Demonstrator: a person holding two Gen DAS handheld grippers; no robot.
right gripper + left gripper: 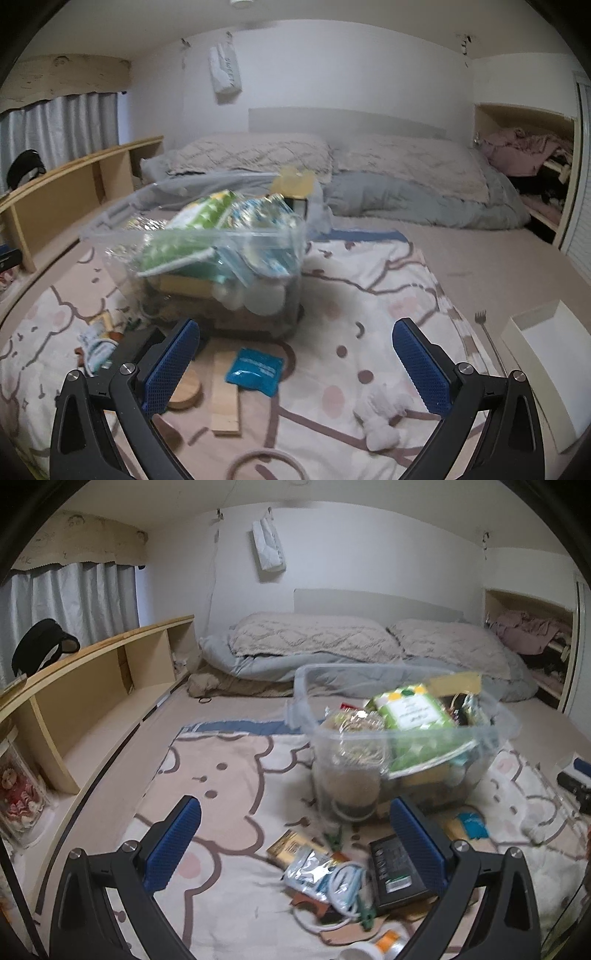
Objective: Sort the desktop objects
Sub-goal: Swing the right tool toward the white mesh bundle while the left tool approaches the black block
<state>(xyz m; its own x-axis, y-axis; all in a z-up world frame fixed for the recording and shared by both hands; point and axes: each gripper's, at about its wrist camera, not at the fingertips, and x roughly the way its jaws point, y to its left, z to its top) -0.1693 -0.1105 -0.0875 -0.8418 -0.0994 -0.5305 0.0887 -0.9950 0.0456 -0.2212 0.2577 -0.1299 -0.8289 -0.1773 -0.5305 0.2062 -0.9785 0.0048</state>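
Already well filled, the clear plastic bin [399,738] stands on the cartoon-print blanket [221,775] and serves as the landmark here; a green-and-white packet [410,710] lies on top of its load. Sorting looks to be partway through, between picks: several loose things remain on the blanket in front of the bin.

Seen by the left wrist camera, a black box [397,875], a crinkled foil pouch [308,871] with a white cable [345,886] on it, and a small yellow-brown pack [290,845] lie near the bin's front. The right wrist camera shows a blue sachet [255,371] on a wooden block [225,391], a round wooden lid [186,389], and a white plush toy [382,415] further from the bin; a fork [487,332] and a white tray [546,365] lie well apart from it.

The left hand-held gripper [295,849] is spread wide and empty, hovering above the pouch and box. The right hand-held gripper [295,365] is likewise wide and holds nothing, touching nothing.

Next, I judge, one gripper must descend over a single item, probably the box or sachet, close on it and carry it to the bin. The frames are motion-blurred.
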